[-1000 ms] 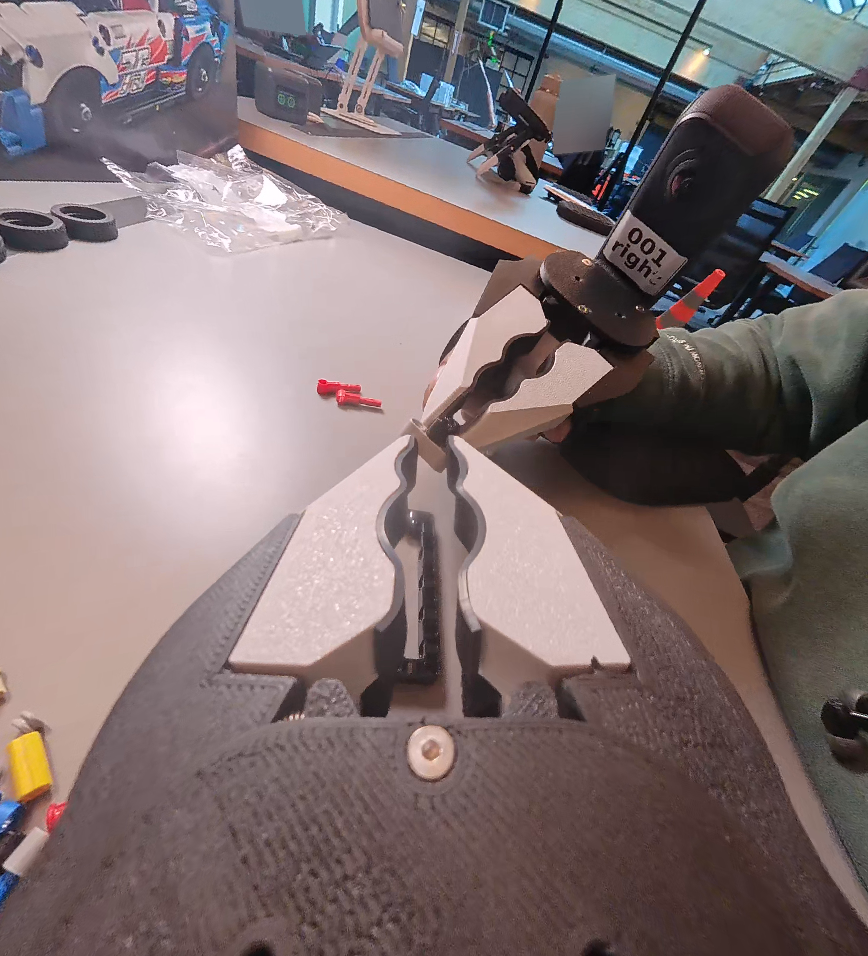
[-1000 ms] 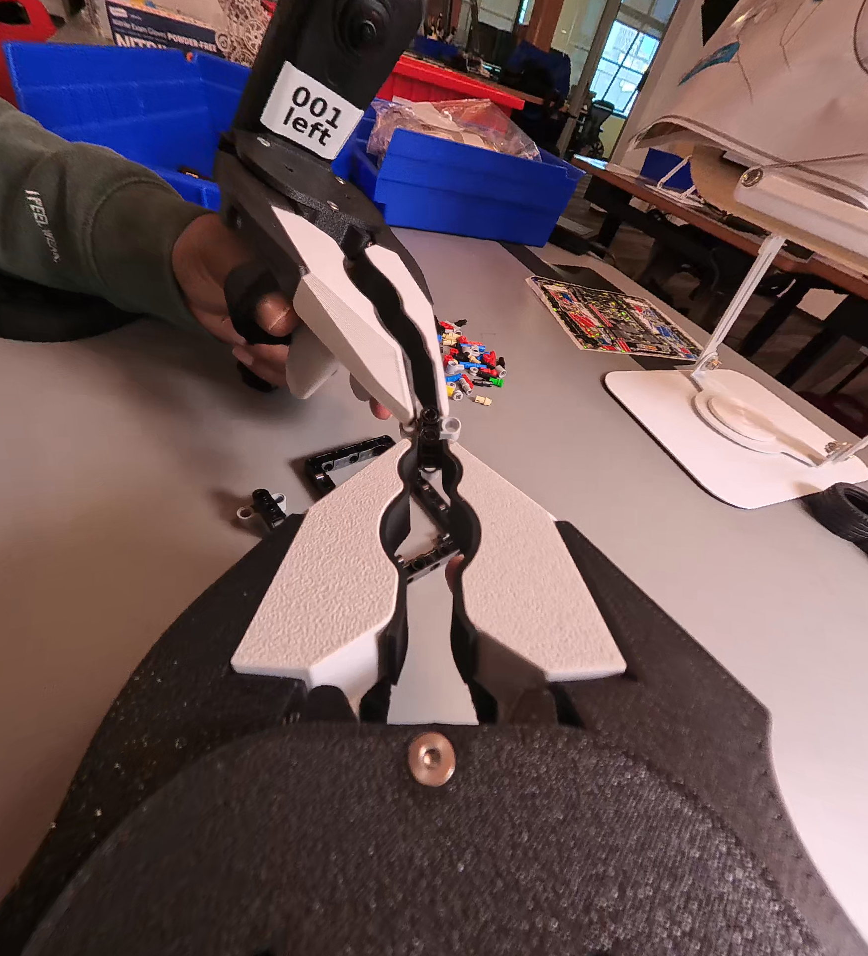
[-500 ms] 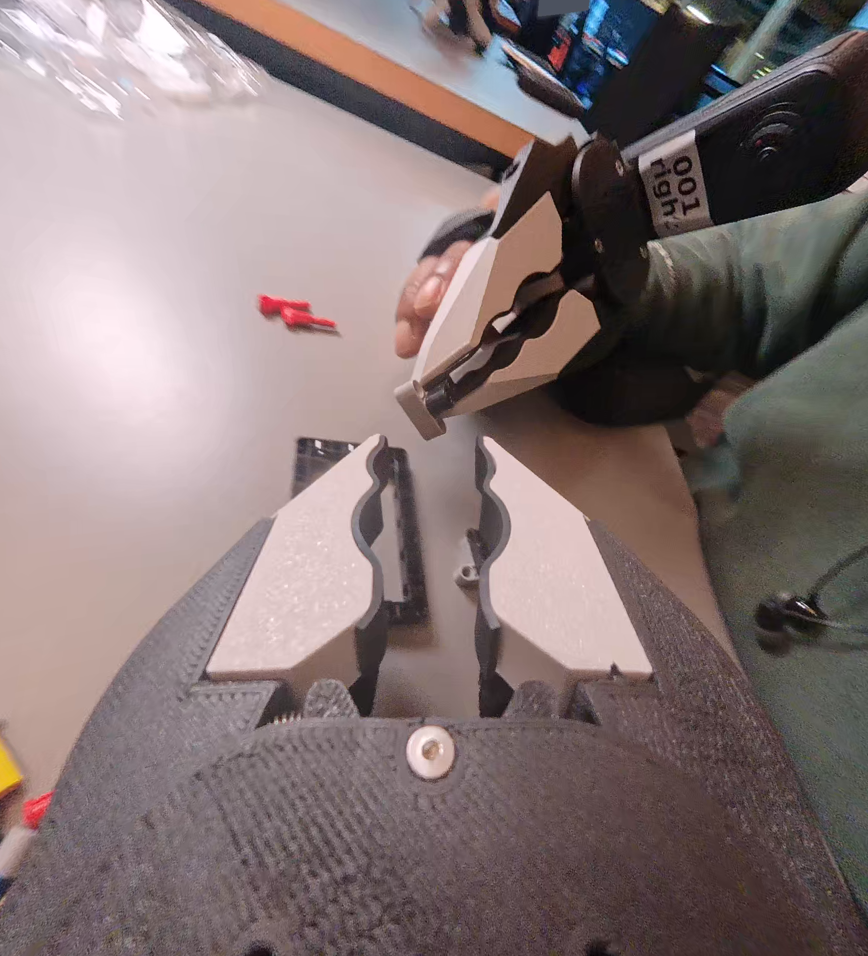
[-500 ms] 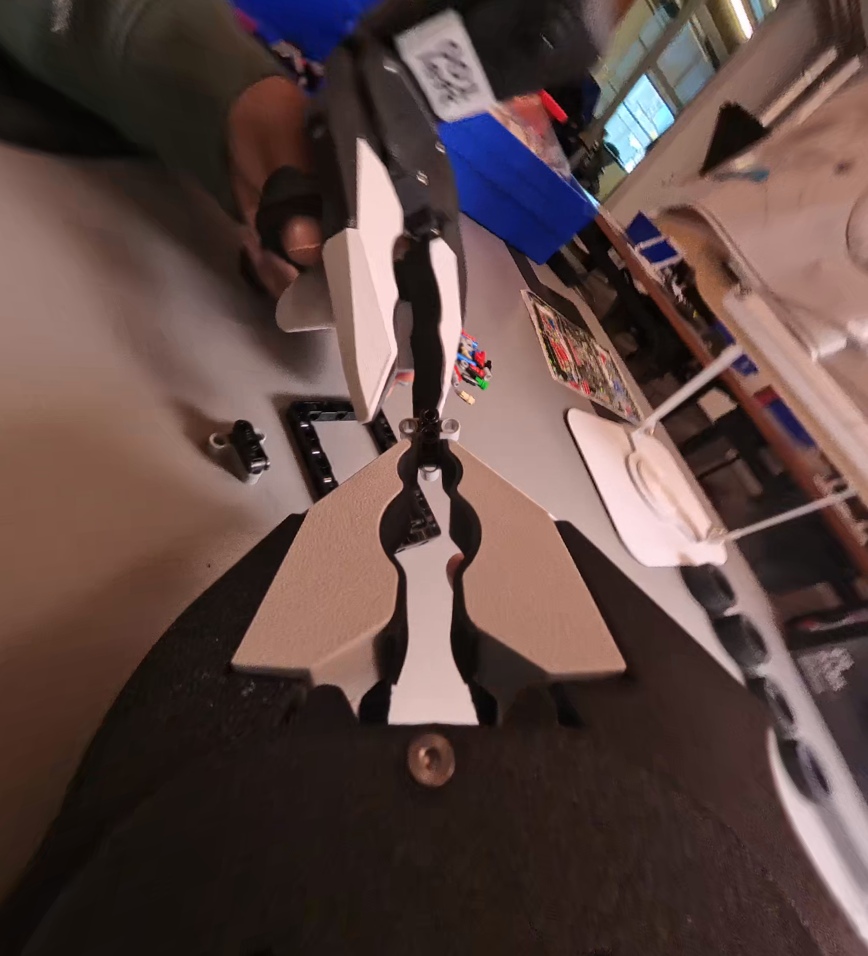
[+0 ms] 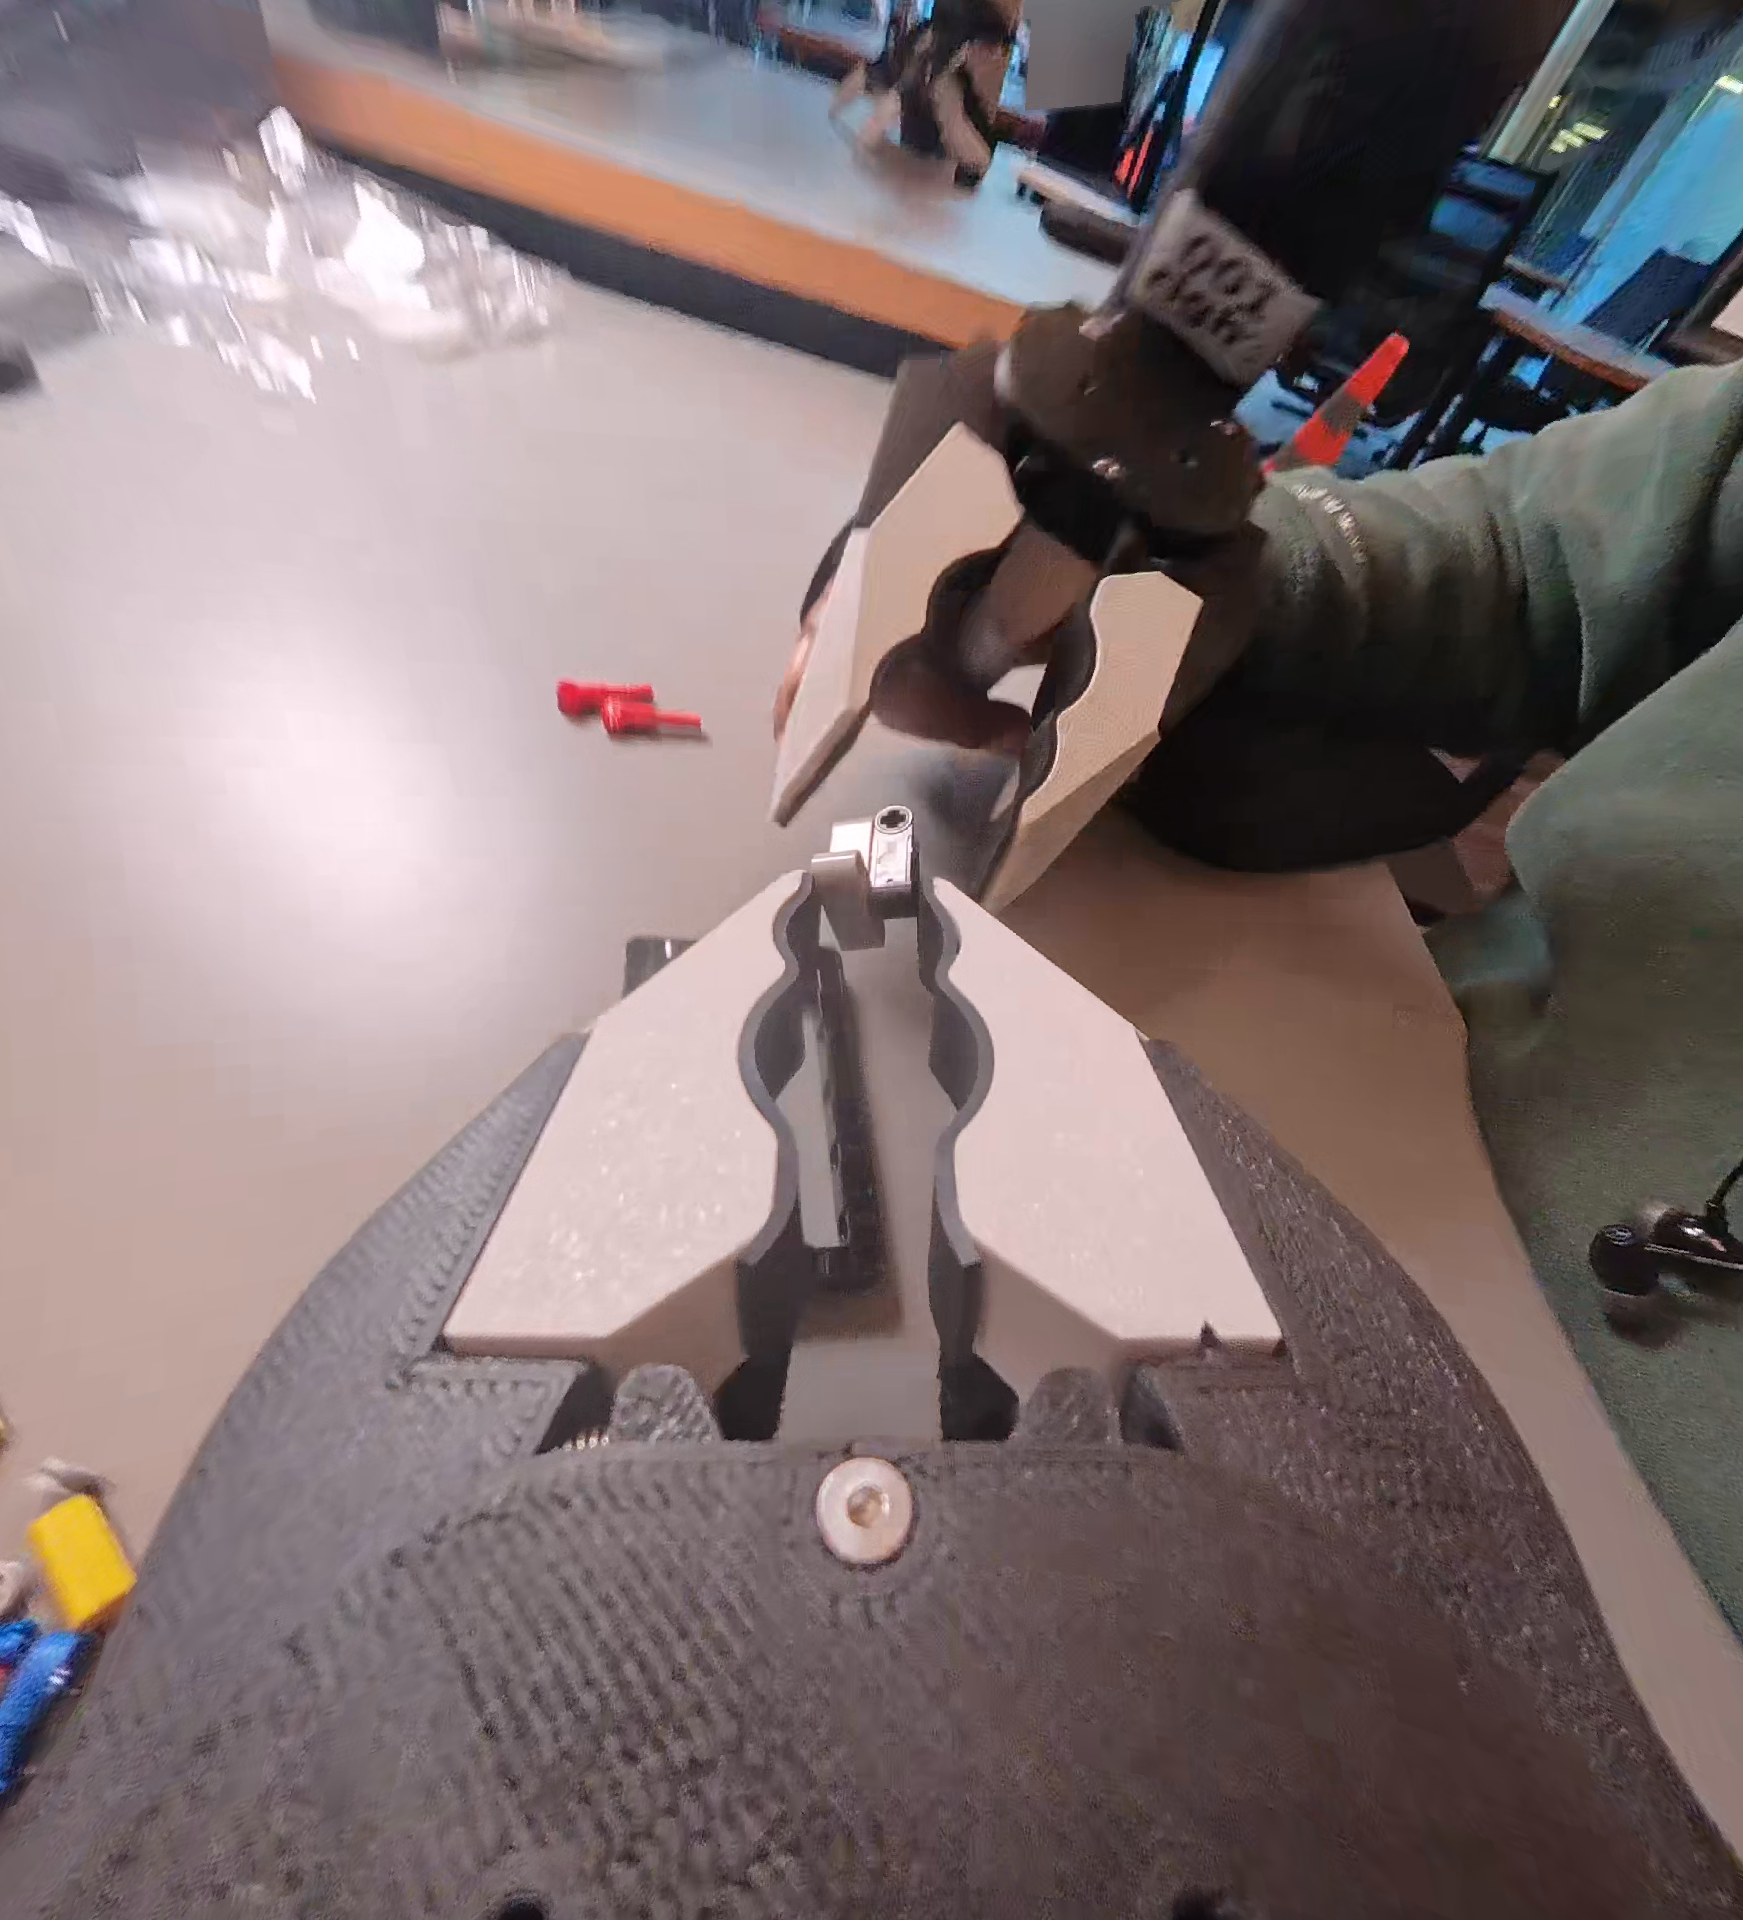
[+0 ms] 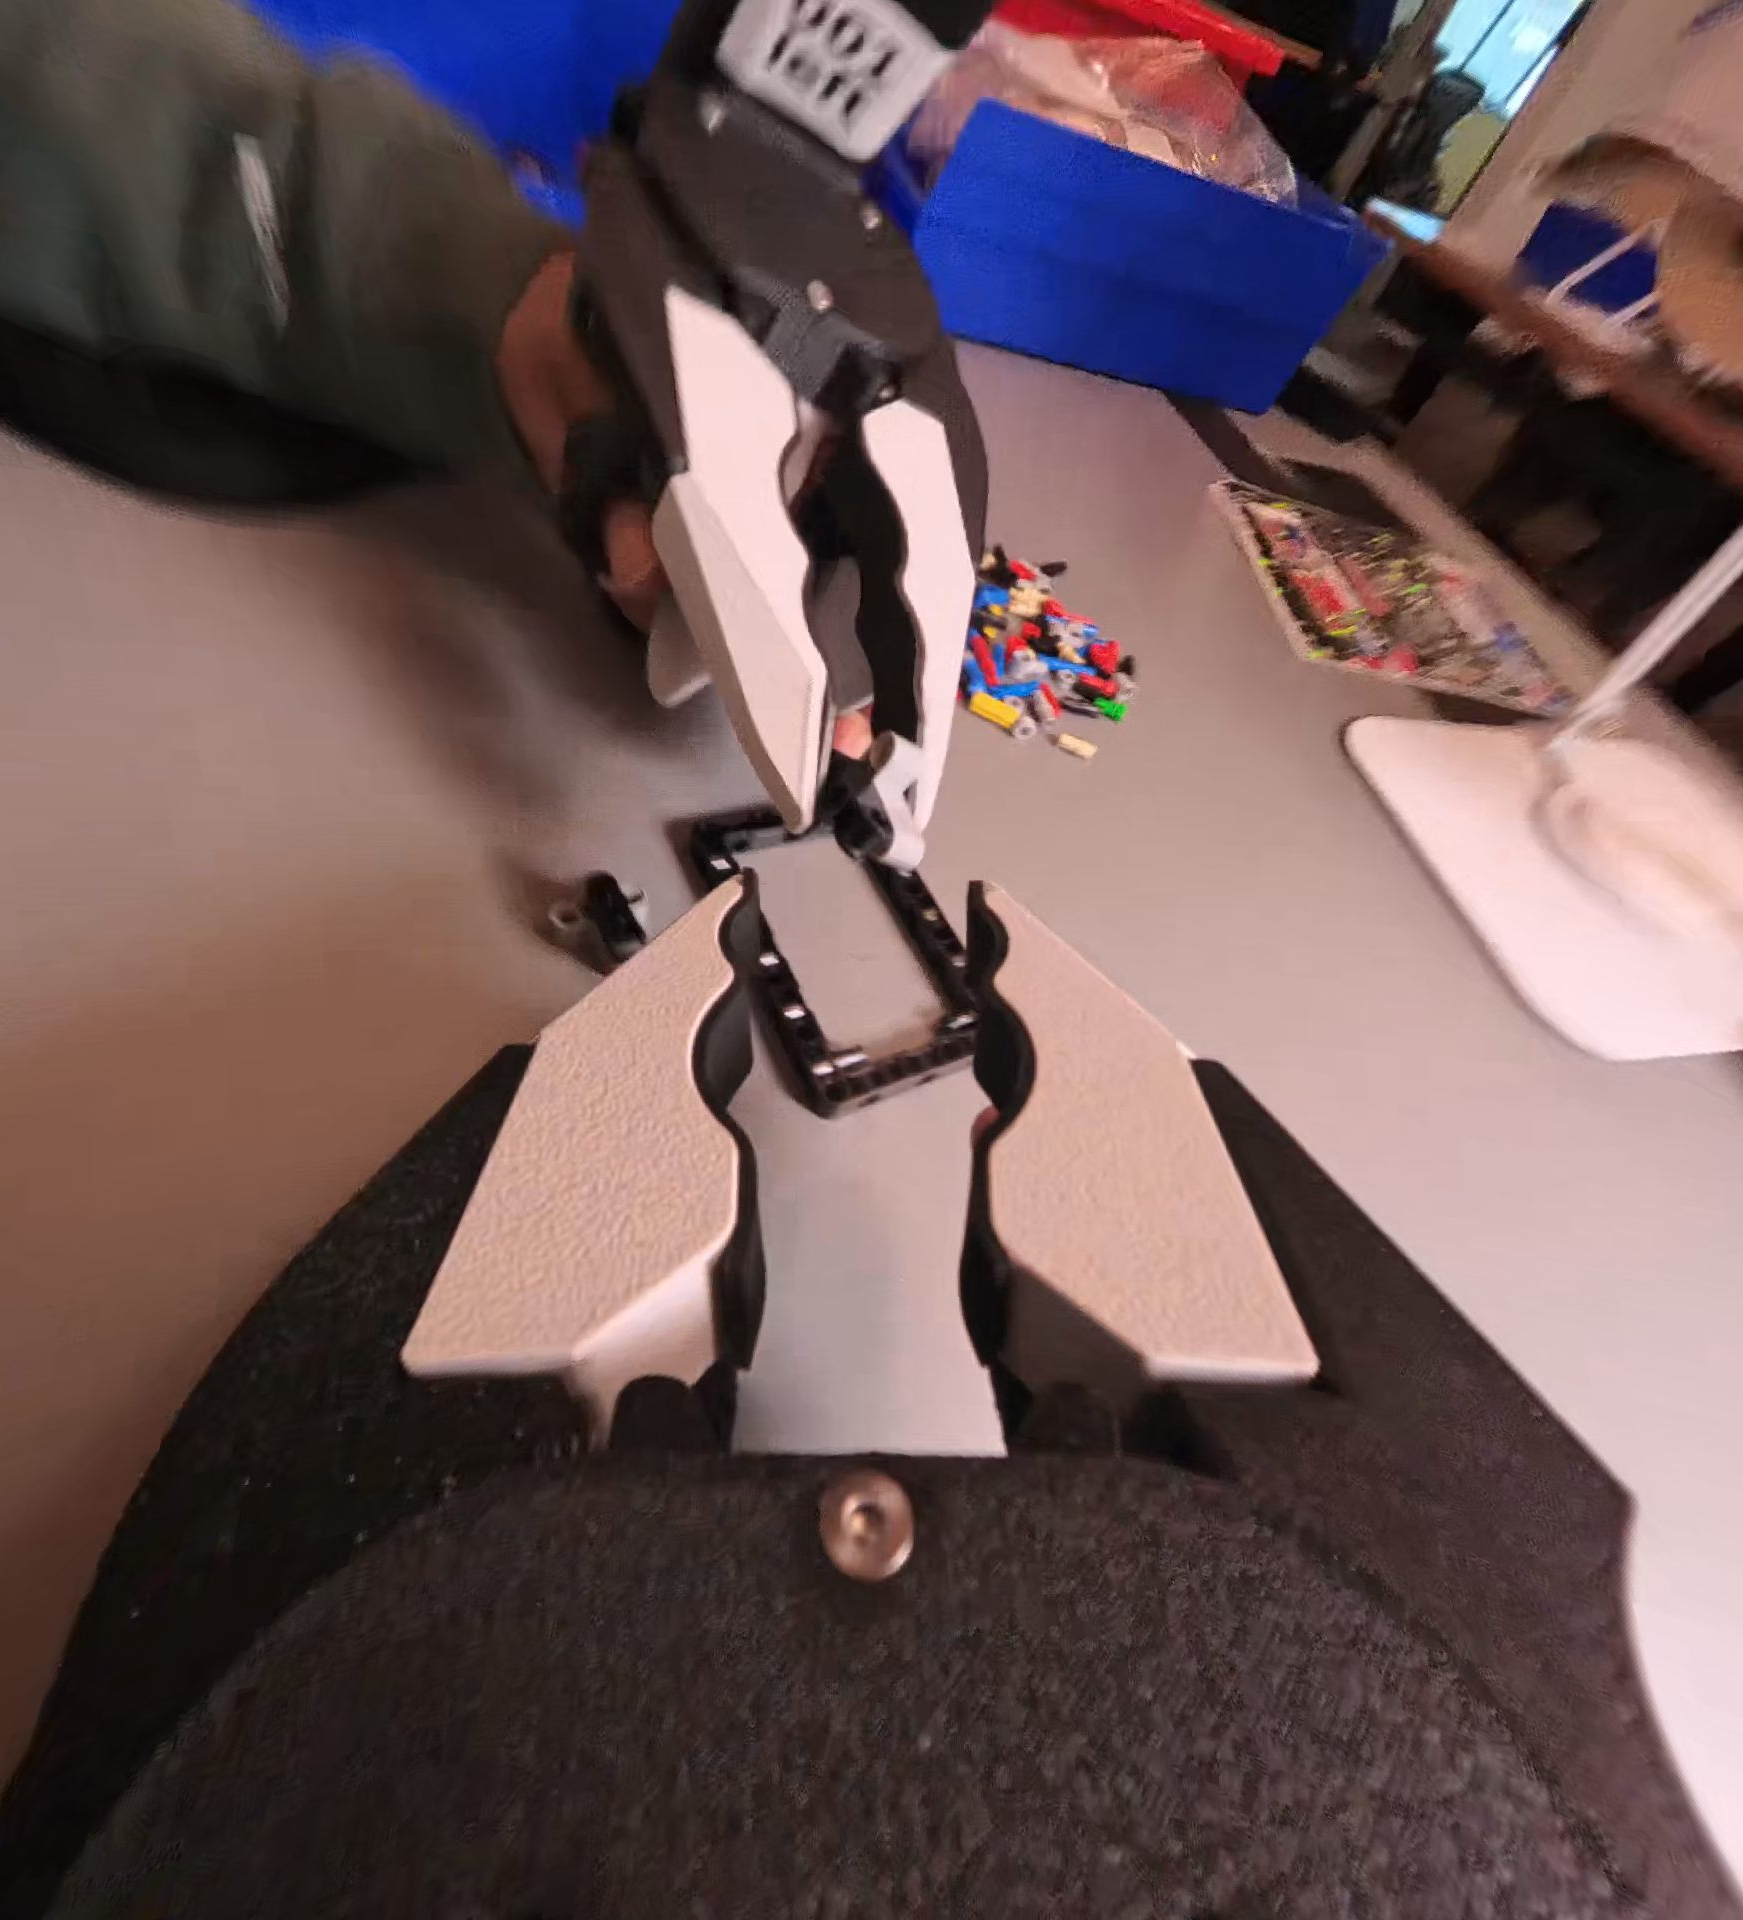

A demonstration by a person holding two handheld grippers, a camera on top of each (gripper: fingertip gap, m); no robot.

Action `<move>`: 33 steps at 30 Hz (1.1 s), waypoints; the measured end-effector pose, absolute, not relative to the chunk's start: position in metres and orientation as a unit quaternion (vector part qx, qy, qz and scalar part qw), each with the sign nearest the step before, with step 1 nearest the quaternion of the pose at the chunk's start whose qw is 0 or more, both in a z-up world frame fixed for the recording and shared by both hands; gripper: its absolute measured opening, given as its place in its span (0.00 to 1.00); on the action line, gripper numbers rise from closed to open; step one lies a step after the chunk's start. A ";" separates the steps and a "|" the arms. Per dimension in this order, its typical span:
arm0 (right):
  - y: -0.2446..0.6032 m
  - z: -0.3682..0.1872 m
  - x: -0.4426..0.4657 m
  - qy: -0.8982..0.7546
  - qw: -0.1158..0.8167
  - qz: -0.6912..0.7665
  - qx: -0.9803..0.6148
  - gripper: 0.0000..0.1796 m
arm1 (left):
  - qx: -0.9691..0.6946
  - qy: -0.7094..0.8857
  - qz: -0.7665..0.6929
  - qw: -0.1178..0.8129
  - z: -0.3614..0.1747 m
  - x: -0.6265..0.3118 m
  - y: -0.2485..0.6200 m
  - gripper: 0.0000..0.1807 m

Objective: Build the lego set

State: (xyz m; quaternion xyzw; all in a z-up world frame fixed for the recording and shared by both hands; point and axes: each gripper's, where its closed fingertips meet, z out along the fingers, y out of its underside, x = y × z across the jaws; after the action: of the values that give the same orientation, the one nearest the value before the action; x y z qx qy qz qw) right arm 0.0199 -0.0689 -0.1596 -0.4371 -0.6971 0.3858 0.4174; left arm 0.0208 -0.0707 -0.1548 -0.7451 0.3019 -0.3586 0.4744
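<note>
Grey tabletop [image 6: 1262,1091] carries a black rectangular beam frame [image 6: 862,1075], lying flat just beyond the right gripper [image 6: 862,914], whose fingers stand wide apart and empty. Above it, the left gripper [image 5: 867,894] pinches a small black-and-grey connector piece [image 5: 872,868] at its tips. Only the right wrist view shows the frame's whole outline and the loose pile of coloured pieces [image 6: 1043,665]; the left wrist view hides most of it, and motion blur softens details.
</note>
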 end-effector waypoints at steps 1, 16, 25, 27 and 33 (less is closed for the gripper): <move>-0.072 -0.154 0.021 -0.679 0.398 0.424 -0.448 0.20 | -0.733 0.306 -0.353 0.494 -0.149 0.020 -0.070 0.09; -0.082 -0.118 0.022 -0.596 0.356 0.558 -0.455 0.12 | -0.673 0.353 -0.319 0.567 -0.126 0.029 -0.079 0.09; -0.078 -0.123 0.023 -0.631 0.358 0.517 -0.454 0.08 | -0.700 0.344 -0.304 0.547 -0.135 0.026 -0.074 0.18; -0.067 -0.126 0.024 -0.642 0.362 0.488 -0.467 0.08 | -0.737 0.328 -0.295 0.512 -0.146 0.017 -0.069 0.29; -0.037 -0.135 0.034 -0.646 0.387 0.426 -0.502 0.08 | -0.831 0.339 -0.211 0.388 -0.190 -0.018 -0.070 0.45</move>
State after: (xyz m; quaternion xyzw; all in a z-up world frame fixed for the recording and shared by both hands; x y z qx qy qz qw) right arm 0.0343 -0.0368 -0.1346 -0.5016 -0.6456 0.4260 0.3875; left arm -0.0177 -0.0702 -0.1895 -0.8305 0.3391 -0.2106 0.3885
